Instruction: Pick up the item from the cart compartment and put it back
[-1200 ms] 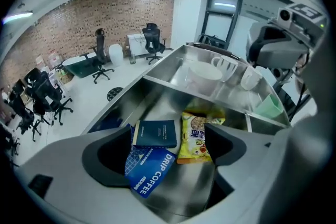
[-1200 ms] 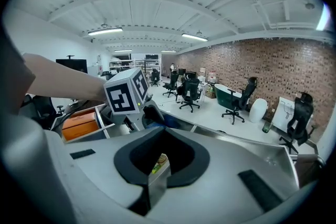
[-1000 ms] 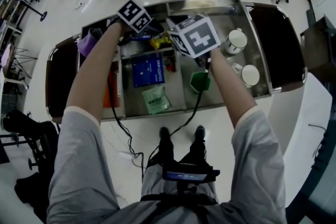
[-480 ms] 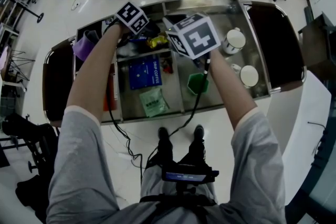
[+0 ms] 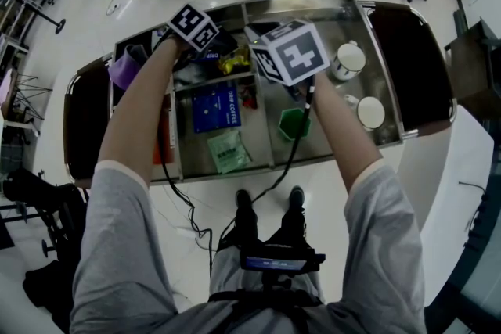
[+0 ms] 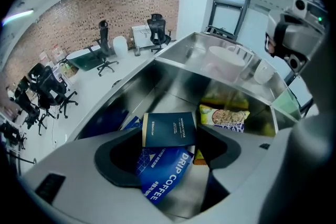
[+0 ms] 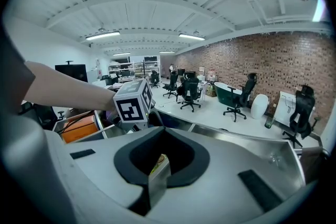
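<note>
My left gripper (image 6: 170,135) points down into the cart's far middle compartment. Its jaws have just been closing, and a dark blue box (image 6: 169,130) sits between them with both side edges against the pads. The box lies on a blue drip coffee packet (image 6: 161,171), next to a yellow snack bag (image 6: 224,116). In the head view, this gripper's marker cube (image 5: 194,26) hides its jaws. My right gripper (image 7: 157,176) hovers beside it under its own cube (image 5: 291,51), shut on a thin silvery packet (image 7: 159,168) seen edge-on.
The steel cart (image 5: 395,138) also holds a blue coffee box (image 5: 218,107), a green packet (image 5: 229,150), a green cup (image 5: 295,123), two white cups (image 5: 352,59) and a purple cup (image 5: 125,70). Cables hang over its front rim. Office chairs stand beyond.
Both hands stay almost in place over the cart. The left marker cube has shifted very slightly left and down; nothing else visibly differs.
</note>
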